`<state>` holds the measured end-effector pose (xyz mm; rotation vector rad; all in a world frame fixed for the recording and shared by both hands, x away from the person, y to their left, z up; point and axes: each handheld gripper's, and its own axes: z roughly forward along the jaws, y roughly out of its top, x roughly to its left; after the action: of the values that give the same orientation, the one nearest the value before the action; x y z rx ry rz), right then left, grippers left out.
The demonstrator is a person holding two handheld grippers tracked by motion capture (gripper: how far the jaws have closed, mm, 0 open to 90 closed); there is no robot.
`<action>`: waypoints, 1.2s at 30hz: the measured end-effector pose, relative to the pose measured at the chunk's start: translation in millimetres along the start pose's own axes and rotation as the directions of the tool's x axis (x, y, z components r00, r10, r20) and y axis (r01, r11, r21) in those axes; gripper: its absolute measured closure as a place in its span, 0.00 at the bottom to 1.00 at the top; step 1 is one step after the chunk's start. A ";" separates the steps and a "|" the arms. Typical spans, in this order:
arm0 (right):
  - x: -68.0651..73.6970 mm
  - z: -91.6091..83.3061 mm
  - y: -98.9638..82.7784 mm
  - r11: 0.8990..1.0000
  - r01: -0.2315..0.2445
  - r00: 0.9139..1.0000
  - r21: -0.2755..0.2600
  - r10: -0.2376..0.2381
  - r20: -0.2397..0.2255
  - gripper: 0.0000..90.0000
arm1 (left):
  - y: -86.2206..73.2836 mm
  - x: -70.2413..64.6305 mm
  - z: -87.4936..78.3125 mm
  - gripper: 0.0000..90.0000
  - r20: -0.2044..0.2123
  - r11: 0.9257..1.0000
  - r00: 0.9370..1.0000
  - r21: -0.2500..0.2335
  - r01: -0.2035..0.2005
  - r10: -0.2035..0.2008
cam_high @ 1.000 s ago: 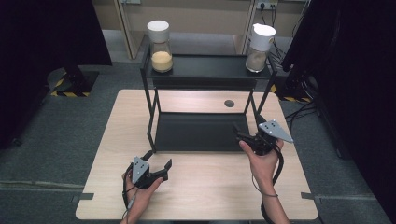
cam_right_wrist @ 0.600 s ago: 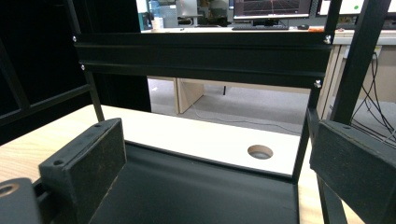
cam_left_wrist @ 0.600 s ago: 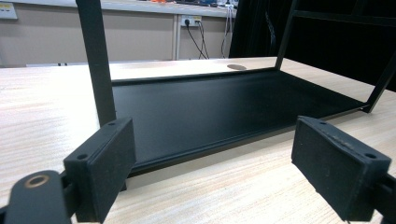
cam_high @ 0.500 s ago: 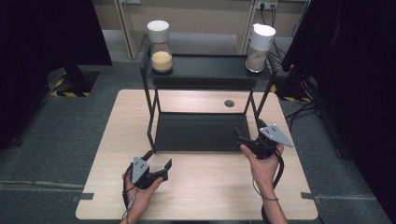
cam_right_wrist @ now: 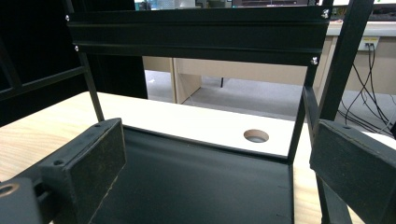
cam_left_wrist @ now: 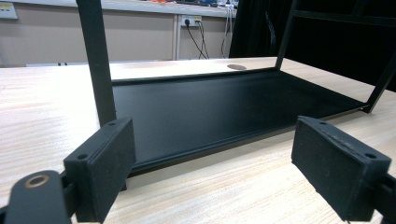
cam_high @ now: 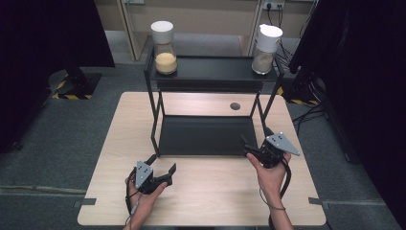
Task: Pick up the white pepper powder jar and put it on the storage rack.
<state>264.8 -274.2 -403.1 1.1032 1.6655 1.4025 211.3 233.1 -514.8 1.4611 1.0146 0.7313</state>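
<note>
Right tool [cam_high: 253,147] by rack [cam_high: 206,136], high view adds jars [cam_high: 165,40]

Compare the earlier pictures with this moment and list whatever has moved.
The right gripper has shifted slightly toward the person's right along the front of the black shelf rack, its jaws open and empty. The left gripper stayed on the table, open. Both jars, the yellow-filled jar and the brown-filled jar, stand unmoved on the top shelf.

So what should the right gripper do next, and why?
Probably rise toward the jar with the white lid on the rack's top shelf. The right gripper sits low by the rack's front right leg, open and empty, and that jar stands directly above.
</note>
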 end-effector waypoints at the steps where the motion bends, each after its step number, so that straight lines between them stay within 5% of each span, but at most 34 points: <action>1: -0.1 -0.2 -0.8 1.000 0.001 1.000 0.001 -0.001 0.000 0.04 | 0.0 0.0 0.0 0.15 0.000 1.000 1.000 0.000 0.000 0.000; 36: -0.6 -2.2 -28.7 0.998 -0.003 1.000 0.070 0.004 -0.016 0.04 | 0.1 0.3 -0.2 0.15 -0.001 1.000 1.000 0.000 0.001 -0.001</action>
<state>258.0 -277.3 -430.9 1.1378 1.7367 1.3677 211.2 233.4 -514.7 1.4605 1.0161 0.7311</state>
